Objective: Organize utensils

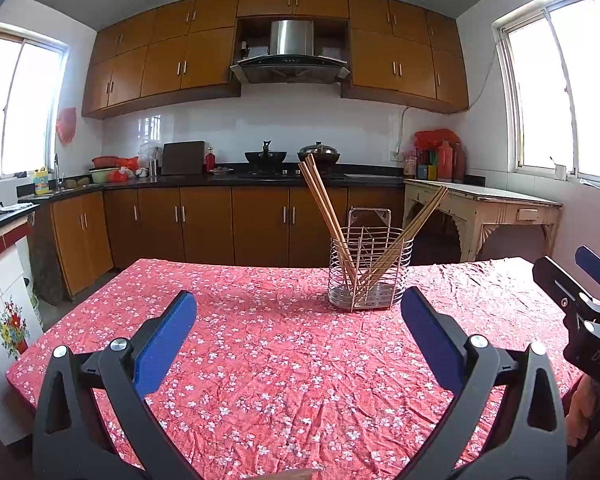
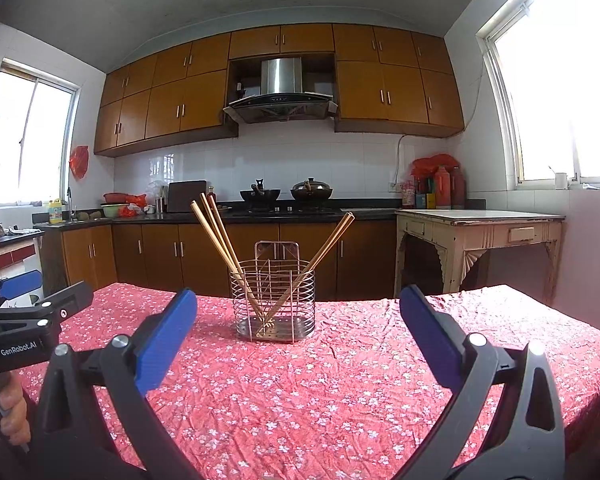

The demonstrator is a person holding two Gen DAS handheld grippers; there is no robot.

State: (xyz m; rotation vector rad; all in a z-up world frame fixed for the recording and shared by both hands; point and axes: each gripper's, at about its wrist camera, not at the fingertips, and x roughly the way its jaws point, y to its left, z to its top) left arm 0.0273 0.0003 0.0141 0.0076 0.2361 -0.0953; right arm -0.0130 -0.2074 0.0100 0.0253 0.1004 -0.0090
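Chopsticks (image 1: 332, 216) leaning in wire holder (image 1: 370, 276) on red cloth (image 1: 260, 340). Left gripper (image 1: 298, 340) and right gripper (image 2: 298, 340) both spread wide, empty.

right hand-held gripper (image 1: 580, 300): edge-cropped | countertop jars (image 2: 440, 192): labels perhaps too small

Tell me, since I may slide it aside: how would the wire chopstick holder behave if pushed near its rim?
The wire holder looks light, being open wire, so it may tip rather than slide. The chopsticks lean far above its rim, likely raising that risk. The wrinkled tablecloth could snag its base.
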